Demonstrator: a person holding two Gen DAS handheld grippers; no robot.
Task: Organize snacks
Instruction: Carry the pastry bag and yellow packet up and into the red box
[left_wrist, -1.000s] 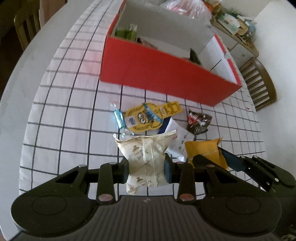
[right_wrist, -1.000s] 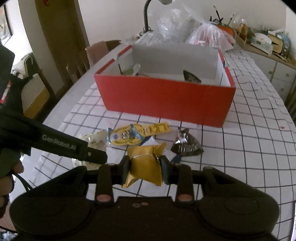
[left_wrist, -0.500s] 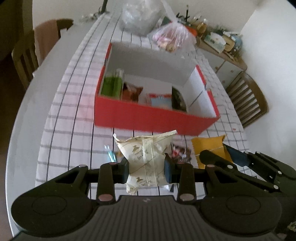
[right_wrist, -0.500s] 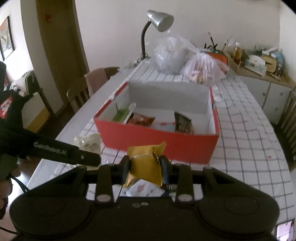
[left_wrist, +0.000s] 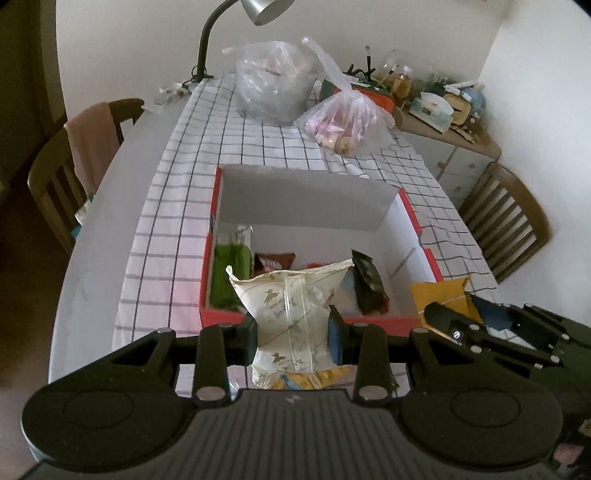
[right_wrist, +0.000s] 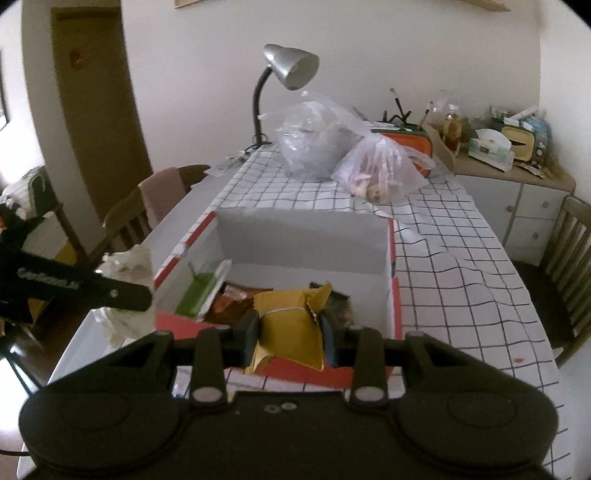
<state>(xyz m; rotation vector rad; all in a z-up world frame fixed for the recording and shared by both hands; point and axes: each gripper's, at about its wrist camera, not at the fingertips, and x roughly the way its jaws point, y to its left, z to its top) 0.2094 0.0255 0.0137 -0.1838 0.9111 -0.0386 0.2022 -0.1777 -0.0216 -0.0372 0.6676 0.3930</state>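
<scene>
Both grippers, lifted off the desk (left_wrist: 177, 206) since a second ago, are now hovering at the red box (left_wrist: 413, 221): left gripper (left_wrist: 291, 328) fingers clamping the cream packet (left_wrist: 291, 306), right gripper (right_wrist: 290, 330) fingers clamping the yellow packet (right_wrist: 290, 321), drop-in coming next.

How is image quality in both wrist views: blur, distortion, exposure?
Left wrist: sharp on the cream packet, strong fisheye bending of the checked tablecloth, dim corners. Right wrist: the left gripper at the edge is blurred, the yellow packet is fairly clear, walls look washed out.
</scene>
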